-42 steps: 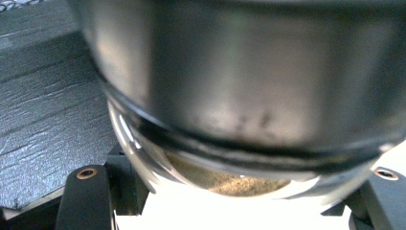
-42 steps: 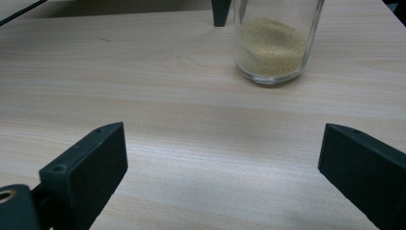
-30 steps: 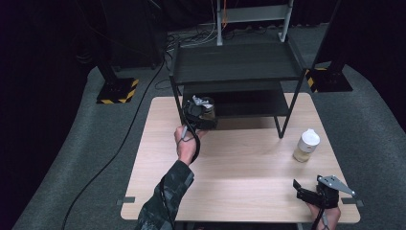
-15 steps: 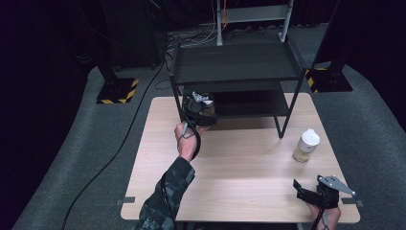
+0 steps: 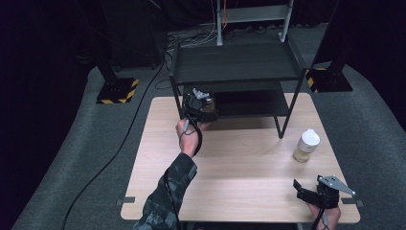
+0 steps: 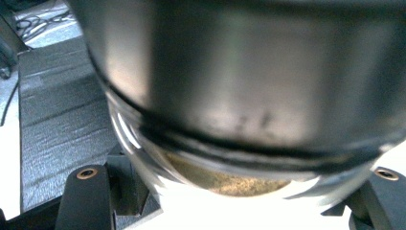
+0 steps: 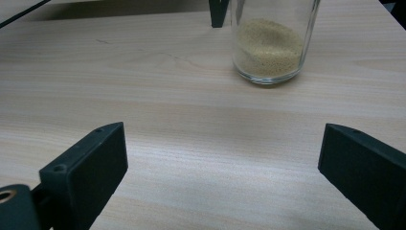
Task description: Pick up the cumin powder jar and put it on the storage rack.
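Jar (image 6: 239, 96) clamped between the jaws of the left gripper (image 5: 200, 106), at the left end of the rack's (image 5: 239, 64) lower shelf, upright as far as can be judged. Right gripper (image 5: 320, 195) wide open, holding nothing, resting well away from the rack at the near right table (image 5: 239, 182) corner. Second jar (image 5: 306, 145) between rack and right gripper, nearer that hand.
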`<state>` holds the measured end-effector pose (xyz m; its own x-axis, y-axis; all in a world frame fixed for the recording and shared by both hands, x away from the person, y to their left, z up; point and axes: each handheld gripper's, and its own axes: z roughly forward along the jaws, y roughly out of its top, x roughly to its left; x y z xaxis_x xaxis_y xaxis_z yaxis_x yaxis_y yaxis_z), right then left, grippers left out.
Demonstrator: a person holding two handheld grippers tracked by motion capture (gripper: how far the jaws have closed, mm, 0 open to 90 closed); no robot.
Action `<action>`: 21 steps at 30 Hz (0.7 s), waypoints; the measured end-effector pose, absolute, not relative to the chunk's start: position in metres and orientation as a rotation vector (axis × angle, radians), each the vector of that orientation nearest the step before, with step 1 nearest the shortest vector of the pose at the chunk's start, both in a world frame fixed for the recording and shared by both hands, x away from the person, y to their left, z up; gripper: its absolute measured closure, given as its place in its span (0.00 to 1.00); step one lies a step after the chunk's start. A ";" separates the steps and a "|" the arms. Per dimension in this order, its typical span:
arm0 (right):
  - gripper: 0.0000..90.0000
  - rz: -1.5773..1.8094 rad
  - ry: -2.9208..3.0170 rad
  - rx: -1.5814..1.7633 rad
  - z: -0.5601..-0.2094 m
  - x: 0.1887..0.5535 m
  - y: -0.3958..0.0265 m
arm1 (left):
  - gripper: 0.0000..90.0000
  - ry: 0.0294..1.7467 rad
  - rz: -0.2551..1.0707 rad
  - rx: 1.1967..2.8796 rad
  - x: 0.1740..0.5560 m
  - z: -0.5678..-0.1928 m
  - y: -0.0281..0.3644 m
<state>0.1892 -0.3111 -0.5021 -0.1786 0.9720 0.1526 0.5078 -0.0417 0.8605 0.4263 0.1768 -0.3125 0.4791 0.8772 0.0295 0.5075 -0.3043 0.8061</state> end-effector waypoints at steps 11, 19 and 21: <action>0.02 1.158 1.714 1.564 -0.502 0.189 -0.311 | 0.34 1.144 0.634 1.977 0.438 -0.320 0.170; 0.02 1.160 1.713 1.563 -0.503 0.189 -0.312 | 0.34 1.191 0.667 1.918 0.440 -0.329 0.160; 0.02 1.160 1.711 1.564 -0.503 0.189 -0.311 | 0.34 1.188 0.672 1.902 0.441 -0.333 0.159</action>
<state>0.1886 -0.3115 -0.5028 -0.1781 0.9716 0.1556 0.5042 -0.0458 0.8624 0.4406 0.1592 -0.3326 0.4233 0.9055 0.0314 0.4932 -0.2593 0.8304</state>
